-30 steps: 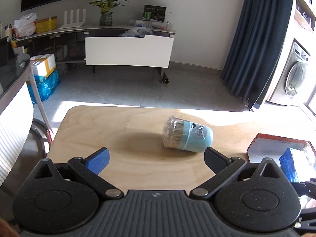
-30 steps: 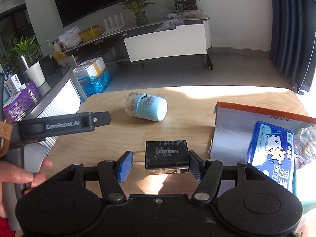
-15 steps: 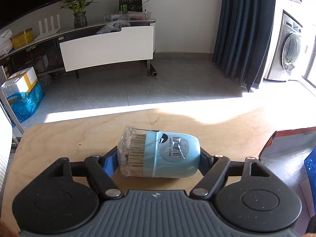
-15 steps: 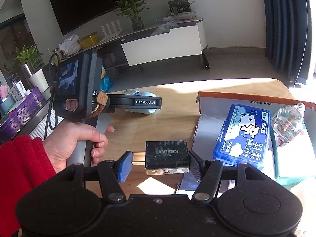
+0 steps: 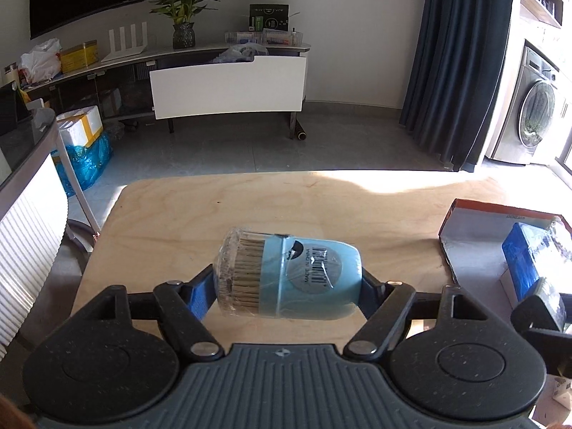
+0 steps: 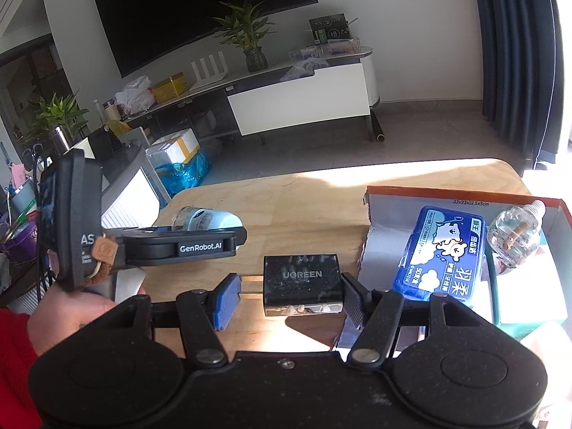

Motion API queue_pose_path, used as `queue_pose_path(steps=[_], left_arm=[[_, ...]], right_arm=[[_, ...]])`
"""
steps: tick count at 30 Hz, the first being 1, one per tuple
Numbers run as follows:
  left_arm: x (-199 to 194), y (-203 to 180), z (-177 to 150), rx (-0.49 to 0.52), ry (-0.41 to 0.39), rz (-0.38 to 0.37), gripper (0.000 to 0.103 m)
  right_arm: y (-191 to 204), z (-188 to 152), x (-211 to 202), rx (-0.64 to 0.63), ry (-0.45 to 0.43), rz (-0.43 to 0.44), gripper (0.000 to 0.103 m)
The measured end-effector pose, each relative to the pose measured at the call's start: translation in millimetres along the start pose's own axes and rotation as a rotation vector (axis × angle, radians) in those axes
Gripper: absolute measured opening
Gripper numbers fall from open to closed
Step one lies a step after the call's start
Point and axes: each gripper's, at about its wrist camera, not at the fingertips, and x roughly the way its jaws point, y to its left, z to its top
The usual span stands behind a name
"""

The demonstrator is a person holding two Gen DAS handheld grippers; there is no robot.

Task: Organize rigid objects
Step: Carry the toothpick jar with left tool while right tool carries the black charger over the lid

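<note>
Toothpick jar (image 5: 287,277): pale blue plastic cup with clear film-wrapped lid, lying on its side on the bench (image 5: 286,207), left of the cardboard box (image 6: 393,236). Left claw (image 5: 286,289) closed across its ends, lid to one finger, base to the other. Judged light, rigid and smooth; the film looks slippery, so the blue body is the surer hold.

UGREEN charger (image 6: 302,284): black block, prongs pointing left, just left of the box. Right claw (image 6: 286,300) narrow around it, one pad touching the body, the other at the prong tips. Judged dense and stiff.

Box contents: blue toothpick case (image 6: 443,250), clear bottle (image 6: 514,236).
</note>
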Motion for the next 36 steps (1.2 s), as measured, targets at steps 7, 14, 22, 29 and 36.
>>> queue_pose_path(steps=[7,14,22,29,36], left_arm=[[-55,9,-11,-0.104,-0.014,0.072,0.078],[-97,6,-25,-0.129,-0.044,0.094,0.078],[-127,-4,-34,-0.141,-0.088,0.077,0.078],[-145,-20,-44,-0.121,-0.107,0.039,0.078],[-157,-31,-52,-0.109,-0.123,0.021,0.078]], right_arm=[[22,-5,-26,-0.026,-0.021,0.026,0.073],[39,-11,-57,-0.042,-0.054,0.041,0.073],[41,-18,-97,-0.051,-0.105,0.031,0.073],[35,-31,-128,-0.047,-0.141,0.012,0.073],[25,-45,-152,-0.029,-0.169,-0.004,0.073]])
